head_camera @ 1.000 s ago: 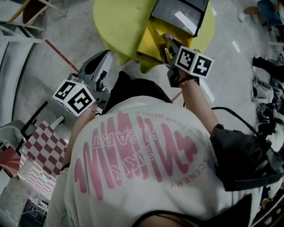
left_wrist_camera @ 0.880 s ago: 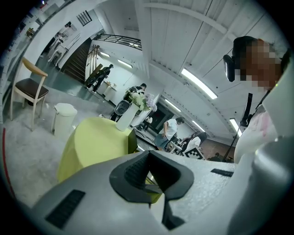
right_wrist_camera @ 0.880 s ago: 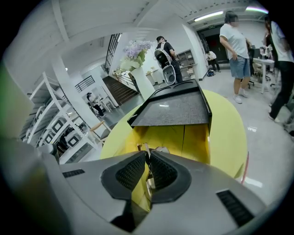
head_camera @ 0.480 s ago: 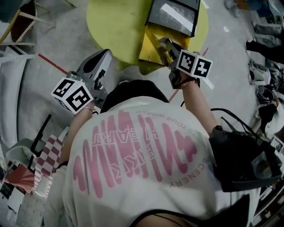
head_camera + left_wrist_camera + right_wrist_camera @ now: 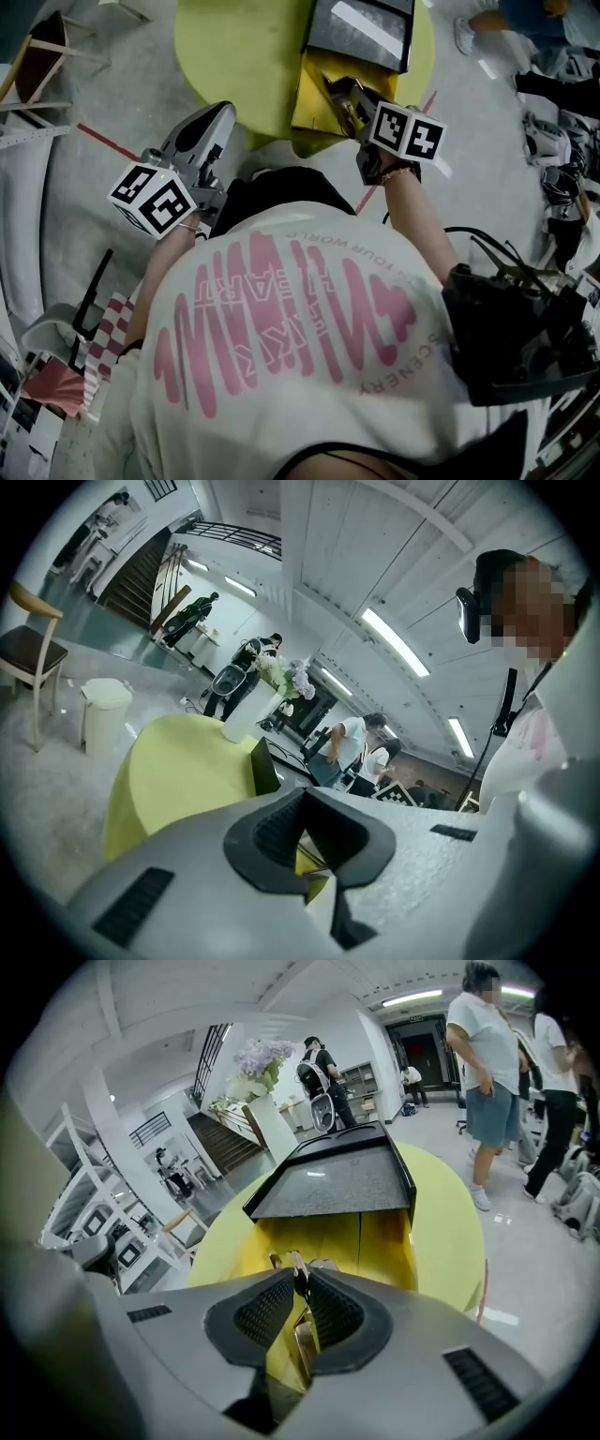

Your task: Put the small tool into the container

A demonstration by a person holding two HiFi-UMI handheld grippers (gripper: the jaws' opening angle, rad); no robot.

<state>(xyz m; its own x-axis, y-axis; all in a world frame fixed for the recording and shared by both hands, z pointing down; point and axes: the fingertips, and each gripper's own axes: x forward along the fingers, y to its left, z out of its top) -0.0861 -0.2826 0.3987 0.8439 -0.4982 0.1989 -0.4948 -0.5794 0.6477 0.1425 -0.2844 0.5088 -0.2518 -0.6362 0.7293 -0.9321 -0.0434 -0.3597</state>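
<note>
Your right gripper [image 5: 300,1283] is clamped on the small thin metal tool [image 5: 302,1340] over the yellow container with a dark lid [image 5: 384,1237]. Your left gripper [image 5: 302,803] is closed and empty. Your white T-shirt [image 5: 281,309] reads "WORLD".

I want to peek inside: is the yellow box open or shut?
Open. The yellow box shows its inside; its dark lid is tipped back.

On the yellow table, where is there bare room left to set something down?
The table is bare across its left half, from its rim to the yellow container. A narrower strip lies right of the container. Crowded at the container, where the right gripper holds the small tool.
</note>
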